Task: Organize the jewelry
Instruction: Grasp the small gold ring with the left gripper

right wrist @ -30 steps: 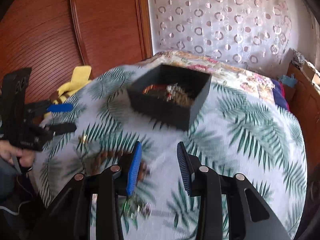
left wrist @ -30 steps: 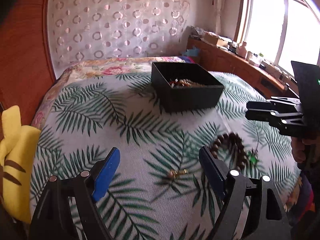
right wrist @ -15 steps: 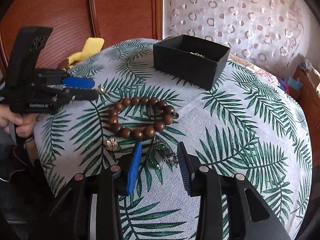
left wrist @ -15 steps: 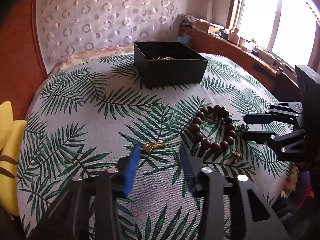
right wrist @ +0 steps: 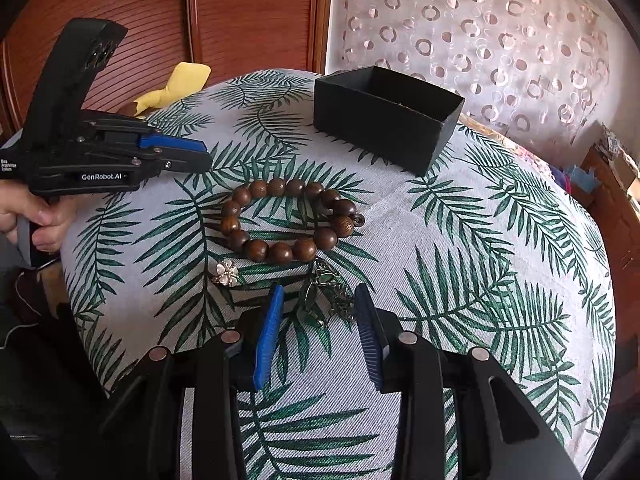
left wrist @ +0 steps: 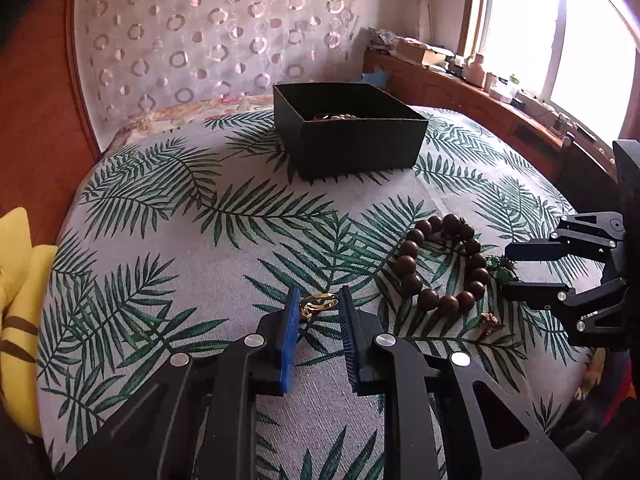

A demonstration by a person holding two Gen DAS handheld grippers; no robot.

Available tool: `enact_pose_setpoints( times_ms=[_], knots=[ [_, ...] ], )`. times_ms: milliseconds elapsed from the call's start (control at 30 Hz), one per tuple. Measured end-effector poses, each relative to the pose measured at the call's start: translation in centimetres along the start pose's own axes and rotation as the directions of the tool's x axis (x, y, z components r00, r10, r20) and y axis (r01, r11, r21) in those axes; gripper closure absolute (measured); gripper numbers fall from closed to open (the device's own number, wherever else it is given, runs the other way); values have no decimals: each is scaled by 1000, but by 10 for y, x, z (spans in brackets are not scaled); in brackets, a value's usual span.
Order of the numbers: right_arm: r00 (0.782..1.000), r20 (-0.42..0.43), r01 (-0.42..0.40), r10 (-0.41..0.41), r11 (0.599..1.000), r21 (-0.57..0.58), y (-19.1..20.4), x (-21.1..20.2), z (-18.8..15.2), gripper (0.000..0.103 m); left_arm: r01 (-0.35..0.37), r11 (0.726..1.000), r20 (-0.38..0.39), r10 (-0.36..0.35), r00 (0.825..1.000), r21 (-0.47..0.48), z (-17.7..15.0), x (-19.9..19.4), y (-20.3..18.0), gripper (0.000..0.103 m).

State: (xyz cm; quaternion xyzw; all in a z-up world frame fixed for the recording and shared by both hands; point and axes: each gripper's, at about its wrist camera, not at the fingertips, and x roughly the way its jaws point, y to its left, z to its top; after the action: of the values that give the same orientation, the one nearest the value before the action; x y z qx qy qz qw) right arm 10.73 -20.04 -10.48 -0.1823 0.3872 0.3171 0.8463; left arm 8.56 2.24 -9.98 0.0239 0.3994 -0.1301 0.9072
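A round table covered with a grey cloth printed with green palm leaves [left wrist: 224, 248] is seen in both wrist views. A black rectangular open-topped cardboard box [left wrist: 352, 132] is placed on the far part of the cloth; pale beads are glimpsed inside it.

The left gripper [left wrist: 318, 308] is held low over the near edge of the cloth. Its blue-padded jaws are narrow and closing, and a small gold-coloured metal ring [left wrist: 318, 304] is framed between the tips. Contact between pads and ring cannot be confirmed.

The right gripper [right wrist: 318, 312] is set partly open, its jaws on either side of a dark green and bronze metal leaf-shaped ornament [right wrist: 326, 298] lying on the cloth; the pads are not seen to press on it.

A bracelet of round brown wooden beads [right wrist: 290, 220] is laid flat between the box and the ornament. A small pale flower-shaped brooch [right wrist: 226, 272] is lying just beside the bracelet. A yellow soft toy [right wrist: 180, 82] is noted at the table's edge.
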Motion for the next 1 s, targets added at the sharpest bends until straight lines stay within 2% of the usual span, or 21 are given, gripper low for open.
enact_pose_setpoints(
  times_ms=[100, 133, 167, 233, 300, 333, 700, 1000],
  knots=[
    [1000, 5, -2, 2, 1000, 8, -1, 1, 0, 64, 2, 1000, 5, -2, 1000, -11, 0, -2, 3, 85],
    [1000, 7, 0, 0, 1000, 10, -2, 1, 1, 68, 4, 1000, 9, -4, 1000, -18, 0, -3, 4, 85],
    [1000, 8, 7, -7, 1000, 8, -2, 2, 1, 77, 8, 1000, 12, -8, 1000, -23, 0, -5, 4, 85],
    [1000, 13, 3, -3, 1000, 13, -3, 2, 2, 84, 10, 1000, 22, -10, 1000, -28, 0, -9, 5, 85],
    [1000, 17, -3, 3, 1000, 19, -5, 2, 2, 85, 14, 999, 34, -13, 999, -29, 2, -13, 5, 85],
    [1000, 22, -9, 8, 1000, 23, -6, 1, 2, 92, 16, 999, 42, -15, 999, -30, 3, -16, 4, 85],
    [995, 101, -8, 5, 999, 37, -15, -24, 16, 92, 31, 999, 99, -28, 995, -31, 22, -29, -3, 85],
    [982, 187, 26, -32, 999, 30, -31, -55, 44, 92, 28, 999, 136, -24, 990, -25, 42, -31, -3, 85]
  ],
)
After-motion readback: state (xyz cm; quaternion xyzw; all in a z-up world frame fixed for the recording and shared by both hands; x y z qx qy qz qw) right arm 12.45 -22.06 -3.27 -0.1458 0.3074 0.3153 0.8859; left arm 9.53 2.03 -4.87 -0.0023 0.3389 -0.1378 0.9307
